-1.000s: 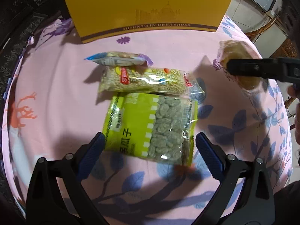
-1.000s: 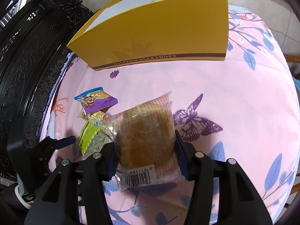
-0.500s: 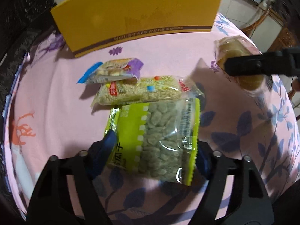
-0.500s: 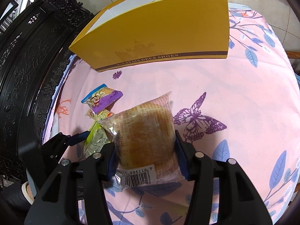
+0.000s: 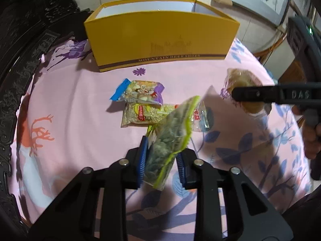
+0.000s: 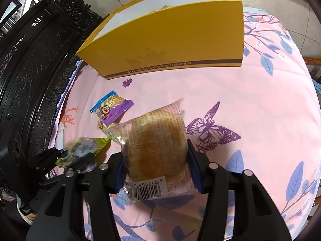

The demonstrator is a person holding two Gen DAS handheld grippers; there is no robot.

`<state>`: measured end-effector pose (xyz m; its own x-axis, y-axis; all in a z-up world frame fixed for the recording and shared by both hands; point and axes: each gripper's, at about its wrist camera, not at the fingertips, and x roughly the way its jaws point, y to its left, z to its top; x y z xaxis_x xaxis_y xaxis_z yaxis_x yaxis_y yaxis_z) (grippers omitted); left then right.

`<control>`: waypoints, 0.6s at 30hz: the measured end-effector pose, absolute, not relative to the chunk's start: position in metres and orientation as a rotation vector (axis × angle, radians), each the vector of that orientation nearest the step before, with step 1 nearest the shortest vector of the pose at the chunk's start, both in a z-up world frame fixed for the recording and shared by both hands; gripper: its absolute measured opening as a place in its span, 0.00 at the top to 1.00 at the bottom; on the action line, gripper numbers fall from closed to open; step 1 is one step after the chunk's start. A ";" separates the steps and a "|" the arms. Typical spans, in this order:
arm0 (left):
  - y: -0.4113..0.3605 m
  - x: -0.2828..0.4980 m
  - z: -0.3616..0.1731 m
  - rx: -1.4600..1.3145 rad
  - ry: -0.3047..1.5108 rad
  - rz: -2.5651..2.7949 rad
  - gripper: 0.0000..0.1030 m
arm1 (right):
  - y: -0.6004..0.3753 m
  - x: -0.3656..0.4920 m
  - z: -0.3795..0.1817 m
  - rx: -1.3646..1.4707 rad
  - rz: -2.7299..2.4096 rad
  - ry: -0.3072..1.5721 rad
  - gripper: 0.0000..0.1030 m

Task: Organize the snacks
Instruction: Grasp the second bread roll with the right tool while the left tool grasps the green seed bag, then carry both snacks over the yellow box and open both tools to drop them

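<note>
Left wrist view: the left gripper (image 5: pixel 160 164) is closing on a green seed packet (image 5: pixel 170 132), which is already pinched between the blue pads by its lower part and is tipped up on edge, clear of the pink cloth-covered surface (image 5: pixel 70 120). Only a narrow strip of the packet is caught, and its heavier, seed-filled upper part leans forward and to the right of the gripper; it is judged that the slick film could slide out of the pads or swing as it is carried. Just ahead of the gripper lie a clear packet of puffed grain (image 5: pixel 148 113) and, beyond it, a small blue and purple snack packet (image 5: pixel 138 90); the hanging corner of the green packet could drag across them and push them about.

The right gripper (image 6: pixel 155 156) is clenched on a wrapped bread bun (image 6: pixel 156 144), held by both sides with the barcode end toward the camera. A soft bun could be squashed if the grip is tightened.

The open yellow shoe box (image 5: pixel 160 38) stands well ahead of both grippers. Its near wall is tall, so a packet carried too low could strike the rim and be knocked loose. Both grippers are near each other, so a collision is possible.
</note>
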<state>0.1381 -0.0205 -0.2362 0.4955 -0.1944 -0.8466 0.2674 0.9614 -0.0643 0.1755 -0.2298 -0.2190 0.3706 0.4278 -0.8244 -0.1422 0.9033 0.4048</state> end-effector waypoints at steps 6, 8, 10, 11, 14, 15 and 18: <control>-0.010 0.137 -0.229 -0.008 1.014 -0.277 0.80 | -0.228 0.173 -0.213 0.276 0.376 1.125 0.48; -0.008 0.135 -0.228 -0.023 1.011 -0.276 0.81 | -0.228 0.173 -0.212 0.278 0.376 1.124 0.48; -0.006 0.135 -0.230 -0.038 1.017 -0.278 0.81 | -0.227 0.172 -0.212 0.276 0.375 1.124 0.48; -0.005 0.134 -0.231 -0.055 1.022 -0.278 0.81 | -0.228 0.172 -0.211 0.276 0.376 1.123 0.48; 0.003 0.132 -0.226 -0.113 1.015 -0.281 0.81 | -0.226 0.170 -0.208 0.270 0.378 1.116 0.48; 0.004 0.131 -0.223 -0.123 1.011 -0.282 0.81 | -0.226 0.169 -0.207 0.270 0.380 1.114 0.48; 0.007 0.127 -0.214 -0.130 0.993 -0.281 0.81 | -0.224 0.167 -0.203 0.266 0.384 1.108 0.48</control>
<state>0.1271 0.0066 -0.2143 0.5140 -0.2921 -0.8065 0.1742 0.9562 -0.2352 0.1670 -0.2236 -0.2034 0.3919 0.4282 -0.8143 -0.1672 0.9035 0.3947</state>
